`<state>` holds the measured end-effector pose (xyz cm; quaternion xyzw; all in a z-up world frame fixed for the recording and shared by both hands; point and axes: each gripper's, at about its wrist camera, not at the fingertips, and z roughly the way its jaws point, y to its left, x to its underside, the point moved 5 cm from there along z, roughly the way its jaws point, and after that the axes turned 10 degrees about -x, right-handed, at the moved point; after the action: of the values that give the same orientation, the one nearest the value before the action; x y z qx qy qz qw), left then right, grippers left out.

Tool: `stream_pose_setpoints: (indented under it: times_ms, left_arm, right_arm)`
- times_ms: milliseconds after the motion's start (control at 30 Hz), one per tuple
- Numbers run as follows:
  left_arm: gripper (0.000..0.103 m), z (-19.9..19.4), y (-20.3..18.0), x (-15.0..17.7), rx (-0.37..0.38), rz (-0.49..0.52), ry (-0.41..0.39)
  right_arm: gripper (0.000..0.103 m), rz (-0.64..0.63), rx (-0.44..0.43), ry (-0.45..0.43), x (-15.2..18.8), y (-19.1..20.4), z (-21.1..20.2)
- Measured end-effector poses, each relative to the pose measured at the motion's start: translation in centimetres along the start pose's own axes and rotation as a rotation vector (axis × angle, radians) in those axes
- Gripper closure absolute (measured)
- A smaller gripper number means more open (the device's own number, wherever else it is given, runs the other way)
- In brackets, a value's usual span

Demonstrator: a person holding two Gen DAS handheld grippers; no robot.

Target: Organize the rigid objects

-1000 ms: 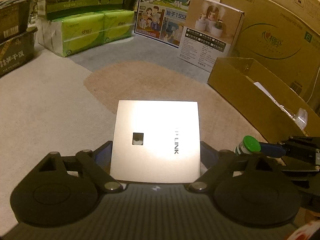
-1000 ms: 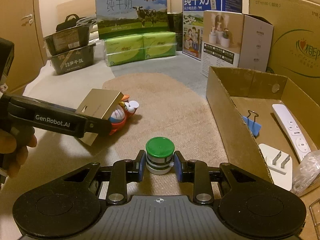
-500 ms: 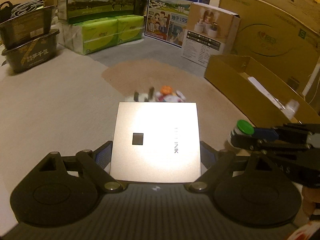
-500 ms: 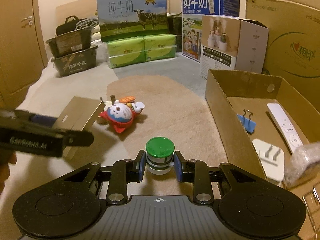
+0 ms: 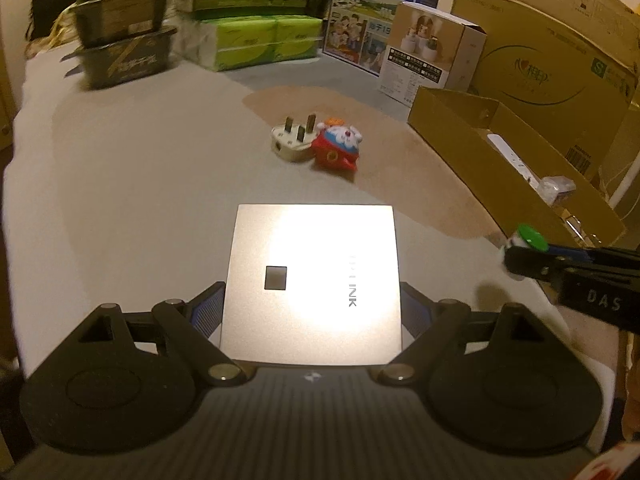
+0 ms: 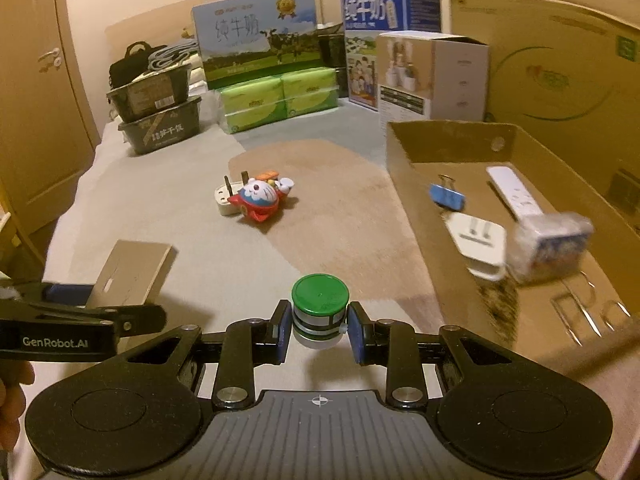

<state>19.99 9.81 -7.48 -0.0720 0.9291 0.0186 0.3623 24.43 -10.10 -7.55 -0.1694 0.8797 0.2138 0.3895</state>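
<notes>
Green-capped bottle (image 6: 319, 311) clamped in right tool (image 6: 319, 330); left tool (image 5: 311, 312) grips silver panel (image 5: 311, 284).

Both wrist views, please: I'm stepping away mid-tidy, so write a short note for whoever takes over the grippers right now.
Left gripper: shut on the flat square silver TP-LINK box, held above the bed.
Right gripper: shut on the small green-capped bottle, near the open cardboard box.
Done: blue binder clip, white remote, white two-pin plug and a clear-wrapped packet already lie in the box.
Left: drop both held items in, then fetch the white three-pin plug and red cartoon cat toy, touching each other on the bedspread.
</notes>
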Motion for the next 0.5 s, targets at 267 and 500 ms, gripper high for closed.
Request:
stream_pose_setpoints:
  times_ms: [267,500]
  left_arm:
    - [0.016,-3.9,-1.0,2.8,-0.007,-0.013,0.016]
    - [0.016,-6.5,-2.7,3.9,0.003,-0.017,0.007]
  right_arm:
    - [0.073,0.009,0.016,-0.018,1.8,0.2,-4.8]
    - [0.073,0.014,0.029,-0.026,3.0,0.0,-8.0]
